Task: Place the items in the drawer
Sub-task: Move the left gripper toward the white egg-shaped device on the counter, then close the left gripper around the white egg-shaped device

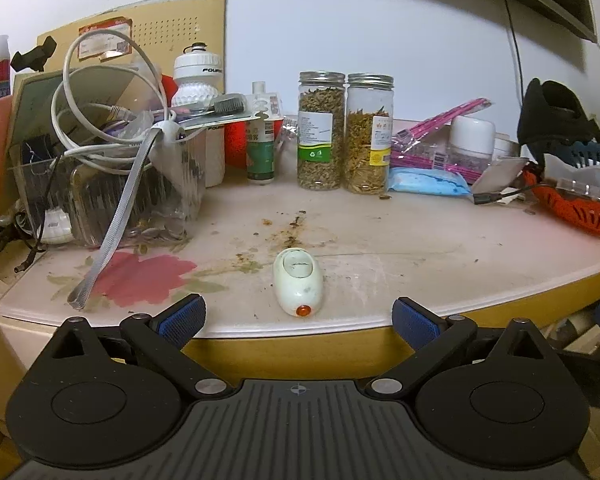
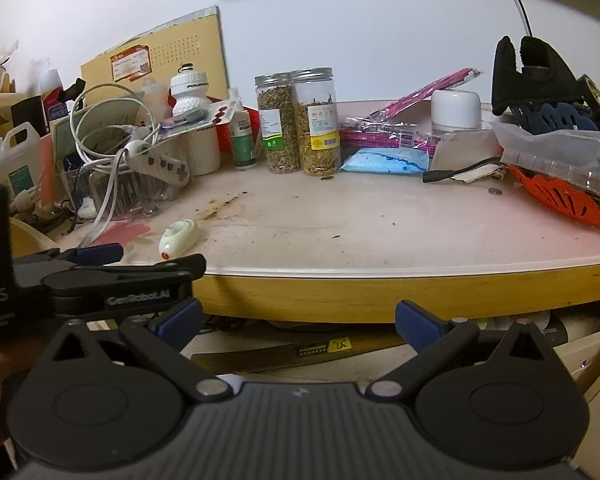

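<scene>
Left wrist view looks straight across a cluttered table (image 1: 380, 280), with the left gripper (image 1: 298, 316) held at the near edge, its blue-padded fingers (image 1: 182, 318) spread wide apart and holding nothing. Directly between and just beyond them lies a small white oval device (image 1: 299, 287) with an orange button at its near end, resting on the tabletop close to the edge. Behind it stand two clear jars of dried herbs (image 1: 344, 132) side by side, a green-labelled bottle (image 1: 261, 148) to their left, and a clear bin tangled with white cable (image 1: 100, 120). A grey strap (image 1: 112, 224) slopes down from that bin onto a pink flower print on the table cover.

The right wrist view sits lower and further right, showing what the other cannot: the underside of the table and the yellow front edge (image 2: 380, 296). The right gripper (image 2: 298, 322) is below the table edge, fingers (image 2: 416, 326) apart and empty. This camera also catches the left gripper (image 2: 140, 260) from the side, with the white oval device (image 2: 179, 238) just past its tips. A white game controller (image 2: 162, 162) hangs over the cable bin here, and an orange basket (image 2: 564, 196) sits at the far right. No drawer is visible in either view.
</scene>
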`<state>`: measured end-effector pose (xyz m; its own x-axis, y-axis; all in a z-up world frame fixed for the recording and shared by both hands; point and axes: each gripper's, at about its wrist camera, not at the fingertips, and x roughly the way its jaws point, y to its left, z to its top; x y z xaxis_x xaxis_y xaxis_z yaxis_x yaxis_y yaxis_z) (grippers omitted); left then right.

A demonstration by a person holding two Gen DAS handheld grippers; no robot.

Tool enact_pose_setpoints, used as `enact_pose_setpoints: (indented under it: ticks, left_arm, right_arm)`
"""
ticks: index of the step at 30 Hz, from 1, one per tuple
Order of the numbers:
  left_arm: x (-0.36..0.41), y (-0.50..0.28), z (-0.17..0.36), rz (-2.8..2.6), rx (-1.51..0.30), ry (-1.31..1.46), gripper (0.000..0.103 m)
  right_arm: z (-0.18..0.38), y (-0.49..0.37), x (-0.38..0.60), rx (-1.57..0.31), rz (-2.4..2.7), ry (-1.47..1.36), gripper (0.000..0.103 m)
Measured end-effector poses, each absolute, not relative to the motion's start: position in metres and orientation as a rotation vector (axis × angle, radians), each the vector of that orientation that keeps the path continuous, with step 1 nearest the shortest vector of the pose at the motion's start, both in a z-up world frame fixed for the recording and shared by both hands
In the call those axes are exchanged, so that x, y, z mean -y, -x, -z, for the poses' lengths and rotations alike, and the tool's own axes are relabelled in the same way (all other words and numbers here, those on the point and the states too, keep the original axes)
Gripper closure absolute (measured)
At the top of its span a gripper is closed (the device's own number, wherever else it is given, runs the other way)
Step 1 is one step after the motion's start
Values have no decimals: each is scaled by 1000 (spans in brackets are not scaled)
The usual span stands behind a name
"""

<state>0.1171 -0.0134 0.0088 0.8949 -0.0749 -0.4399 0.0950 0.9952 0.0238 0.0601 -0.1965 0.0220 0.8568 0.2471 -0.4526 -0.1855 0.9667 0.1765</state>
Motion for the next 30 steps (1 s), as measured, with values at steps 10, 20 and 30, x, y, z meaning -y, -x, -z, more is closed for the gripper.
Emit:
enact_pose_setpoints:
  ticks: [10, 20, 30]
  left_arm:
    - [15, -132, -6, 84, -437, -46, 0]
    - [14, -138, -3, 77, -411, -40, 0]
    - [9, -139, -8, 44, -416, -32, 73]
  right_arm:
    - [-21, -63, 195, -503, -240, -145, 0]
    - [-21, -64, 193, -508, -250, -150, 0]
    - [-19, -64, 192, -521, -256, -147, 0]
